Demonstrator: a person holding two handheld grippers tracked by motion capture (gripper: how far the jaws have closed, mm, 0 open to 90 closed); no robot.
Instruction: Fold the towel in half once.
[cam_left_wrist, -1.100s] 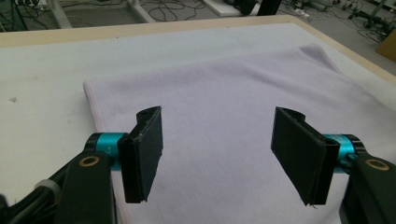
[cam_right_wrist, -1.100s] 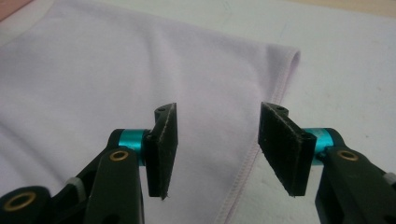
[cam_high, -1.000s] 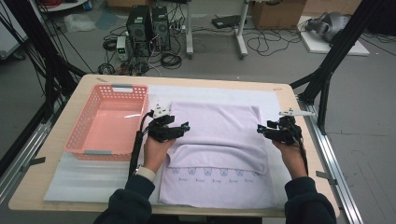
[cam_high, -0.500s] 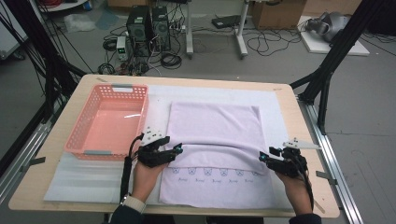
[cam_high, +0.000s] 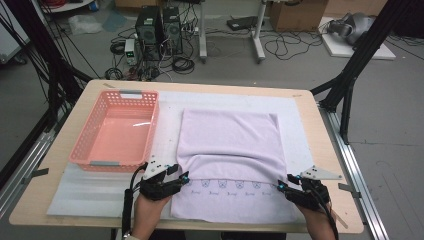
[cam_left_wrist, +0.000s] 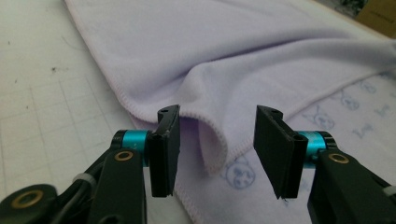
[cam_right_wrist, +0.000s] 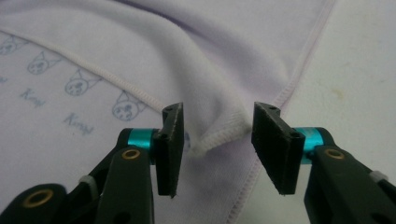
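While the lilac towel (cam_high: 230, 150) lies spread on the white mat (cam_high: 100, 187) of the bench (cam_high: 60, 150), just beside the pink basket (cam_high: 117, 132), its far part is seen folded toward the near side, so that the folded edge runs across the towel above a row of printed cat faces (cam_high: 225, 185). The left tongs (cam_high: 184, 178) are held at the towel's left side, at the end of that folded edge; in the left gripper view the left tongs (cam_left_wrist: 217, 149) are seen about half open, their jaws having just been closing, and the hanging corner of the fold lies between the pads without being pressed by either. The right tongs (cam_high: 281, 188) are placed at the towel's right side, at the other end of the same edge. In the right gripper view the right tongs (cam_right_wrist: 217, 147) are likewise seen about half open, having just been closing, with the stitched corner of the folded layer lying between the pads; no pad is seen to press on the cloth. The basket stands well to the left of the towel's far half.
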